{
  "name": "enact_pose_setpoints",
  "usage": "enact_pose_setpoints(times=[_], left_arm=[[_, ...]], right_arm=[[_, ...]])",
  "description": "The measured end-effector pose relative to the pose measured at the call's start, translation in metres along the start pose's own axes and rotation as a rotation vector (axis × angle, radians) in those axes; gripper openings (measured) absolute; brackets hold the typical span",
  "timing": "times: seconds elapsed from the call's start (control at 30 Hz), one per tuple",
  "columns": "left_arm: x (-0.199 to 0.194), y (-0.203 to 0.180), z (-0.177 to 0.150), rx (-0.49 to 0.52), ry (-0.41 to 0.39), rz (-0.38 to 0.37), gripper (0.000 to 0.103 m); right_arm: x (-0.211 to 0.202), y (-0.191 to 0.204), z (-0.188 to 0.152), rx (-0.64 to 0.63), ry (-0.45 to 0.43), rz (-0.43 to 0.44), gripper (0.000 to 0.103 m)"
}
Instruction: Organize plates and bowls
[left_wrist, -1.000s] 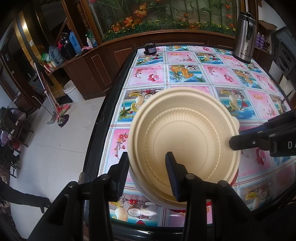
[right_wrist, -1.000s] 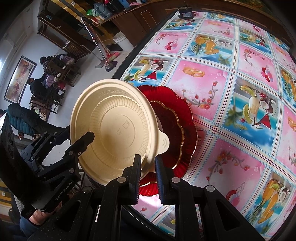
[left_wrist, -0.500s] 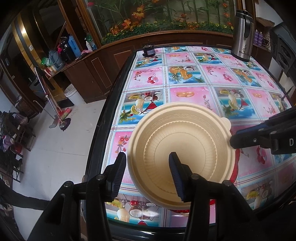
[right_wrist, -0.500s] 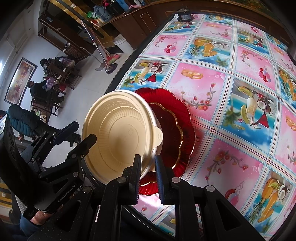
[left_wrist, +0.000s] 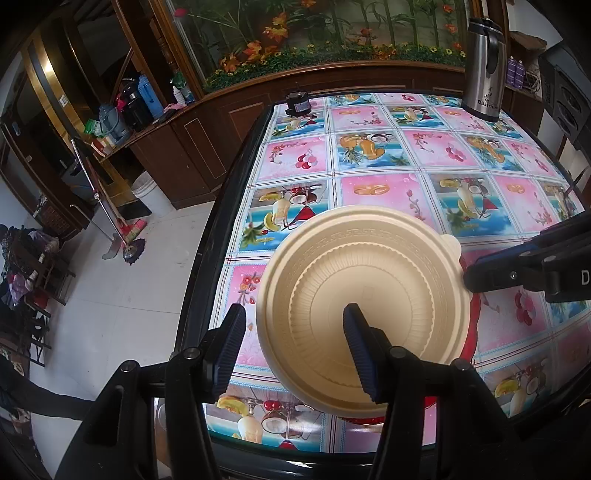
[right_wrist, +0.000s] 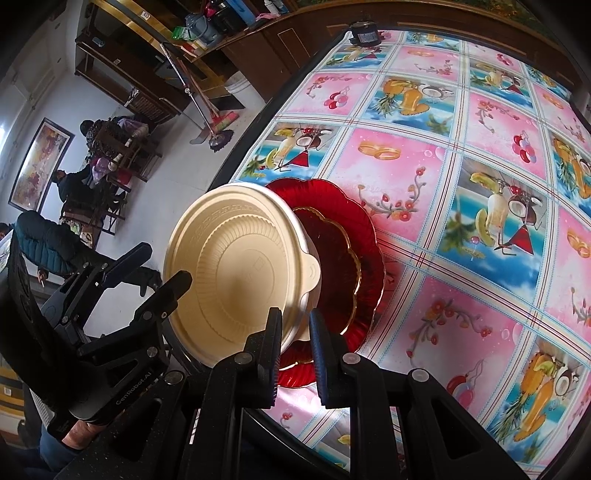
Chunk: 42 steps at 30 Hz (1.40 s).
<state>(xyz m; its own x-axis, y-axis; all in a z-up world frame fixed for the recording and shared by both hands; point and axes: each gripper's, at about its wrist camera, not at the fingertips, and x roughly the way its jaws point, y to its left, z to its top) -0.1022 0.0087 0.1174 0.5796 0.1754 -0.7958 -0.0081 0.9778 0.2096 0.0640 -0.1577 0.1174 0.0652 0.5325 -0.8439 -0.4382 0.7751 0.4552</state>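
Left tongs (left_wrist: 293, 345) stand about half open; my jaws have just been opening, and their pads no longer press on anything. One finger sits outside the near rim of the cream plastic bowl (left_wrist: 364, 306) and the other hangs over its inside, so the rim lies between them, released. I judge this as the let-go step after setting the bowl down.

The bowl rests on a red scalloped plate (right_wrist: 343, 258) with a gold-edged well, near the desk's front left corner. Stacking the bowl on the plate gathers the tableware into one pile, which suits the task.

My right tongs (right_wrist: 293, 354) are set narrow. They are nipped on the bowl's rim below its small pull tab, which steadies the bowl while the left side lets go. In the left wrist view, only one dark finger of the right tongs reaches the rim beside the tab.

The desk (left_wrist: 369, 192) carries a glossy oilcloth printed with pink and blue fruit squares. A small black jar (left_wrist: 298, 103) and a steel thermos jug (left_wrist: 484, 66) stand at the far edge. Beyond lie a white tiled floor, a mop, dark wood cabinets and a flower planter.
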Motion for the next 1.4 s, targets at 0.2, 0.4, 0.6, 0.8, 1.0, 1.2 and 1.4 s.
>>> enact_pose_setpoints(times=[0.2,0.4,0.6,0.8,1.0,1.2,1.4], left_arm=[[0.000,0.000,-0.001,0.000,0.000,0.002,0.055],[-0.001,0.013,-0.003,-0.060,-0.001,-0.033,0.055],[-0.004,0.038,-0.002,-0.182,-0.002,-0.143,0.055],[0.001,0.078,-0.009,-0.330,0.012,-0.202,0.055],[0.027,0.128,-0.037,-0.506,0.103,-0.252,0.051],[0.054,0.135,-0.059,-0.527,0.176,-0.375,0.033],[0.066,0.119,-0.064,-0.508,0.184,-0.473,0.026]], right_arm=[[0.000,-0.001,0.000,0.005,-0.003,0.001,0.018],[-0.004,-0.007,-0.001,0.028,-0.016,0.003,0.018],[-0.008,-0.015,0.000,0.061,-0.032,0.006,0.018],[-0.012,-0.025,0.001,0.101,-0.051,0.002,0.018],[-0.010,-0.044,0.000,0.150,-0.055,-0.019,0.018],[0.002,-0.061,-0.005,0.174,-0.027,-0.045,0.018],[0.015,-0.071,-0.012,0.187,0.010,-0.050,0.018]])
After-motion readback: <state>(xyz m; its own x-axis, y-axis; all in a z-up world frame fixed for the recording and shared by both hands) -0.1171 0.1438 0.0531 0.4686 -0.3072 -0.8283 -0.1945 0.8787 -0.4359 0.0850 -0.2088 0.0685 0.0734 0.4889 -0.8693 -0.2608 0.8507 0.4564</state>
